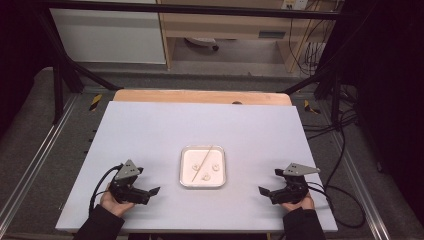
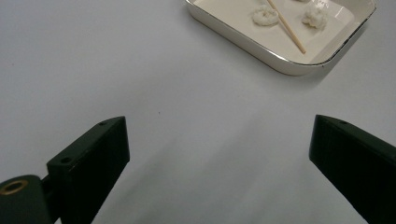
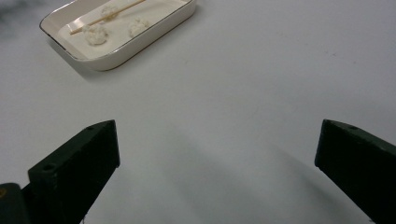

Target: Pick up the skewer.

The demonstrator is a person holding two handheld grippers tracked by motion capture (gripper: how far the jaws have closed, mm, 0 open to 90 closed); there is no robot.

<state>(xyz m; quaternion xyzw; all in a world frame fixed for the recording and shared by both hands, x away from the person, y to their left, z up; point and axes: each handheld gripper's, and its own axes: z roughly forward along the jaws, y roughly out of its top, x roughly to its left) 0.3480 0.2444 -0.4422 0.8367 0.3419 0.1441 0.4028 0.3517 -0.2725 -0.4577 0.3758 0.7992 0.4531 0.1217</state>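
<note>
Centrally, the skewer (image 1: 202, 163) lies diagonally in the white tray (image 1: 186, 183) at table middle, among three pale lumps (image 1: 216, 167). Left gripper (image 1: 151, 191) at the tray's 8 o'clock, right gripper (image 1: 265, 191) at 4 o'clock; both gaping, empty. Judged: approach stage; next, close in on the skewer.
</note>
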